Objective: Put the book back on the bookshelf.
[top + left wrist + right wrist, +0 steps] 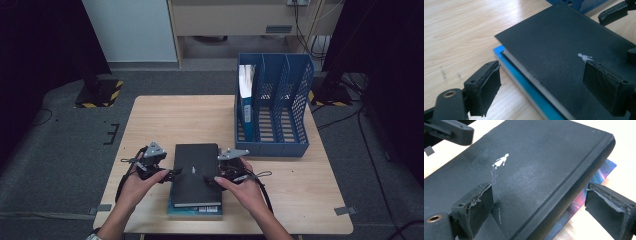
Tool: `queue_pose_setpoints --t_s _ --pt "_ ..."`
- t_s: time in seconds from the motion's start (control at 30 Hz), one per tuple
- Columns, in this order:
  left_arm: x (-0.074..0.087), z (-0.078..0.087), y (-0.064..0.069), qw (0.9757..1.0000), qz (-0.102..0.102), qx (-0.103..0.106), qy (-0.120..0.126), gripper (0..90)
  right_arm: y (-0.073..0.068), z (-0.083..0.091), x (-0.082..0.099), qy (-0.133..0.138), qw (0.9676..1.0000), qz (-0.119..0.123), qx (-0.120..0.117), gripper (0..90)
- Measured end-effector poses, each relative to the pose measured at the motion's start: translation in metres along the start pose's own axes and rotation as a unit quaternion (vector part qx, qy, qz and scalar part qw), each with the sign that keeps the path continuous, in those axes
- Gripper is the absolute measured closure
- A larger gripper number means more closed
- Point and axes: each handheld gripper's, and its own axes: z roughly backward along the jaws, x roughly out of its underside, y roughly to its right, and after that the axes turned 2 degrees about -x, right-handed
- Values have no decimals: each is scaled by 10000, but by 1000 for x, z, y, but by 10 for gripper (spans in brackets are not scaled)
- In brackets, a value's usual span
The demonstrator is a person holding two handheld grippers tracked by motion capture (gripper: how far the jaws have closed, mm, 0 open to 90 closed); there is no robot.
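A black book lies on a blue book near the front edge of the table. The left claw and right claw straddle its side edges — both spread, pads off the cover. A blue file rack stands at the back right.

Black tool, frayed pads

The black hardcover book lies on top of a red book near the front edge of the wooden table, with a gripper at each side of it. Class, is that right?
Not quite: the book beneath the black hardcover book is blue, not red, as the left gripper view shows. The rest stands: near the wooden table's front edge, left gripper and right gripper at its sides.
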Motion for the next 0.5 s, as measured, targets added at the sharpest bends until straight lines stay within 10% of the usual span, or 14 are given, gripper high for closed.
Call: queue_pose_setpoints --t_s 0.5 --pt "2 -17 1 9983 243 474 -251 164 2 -2 1 -14 9999 -48 -123 77"
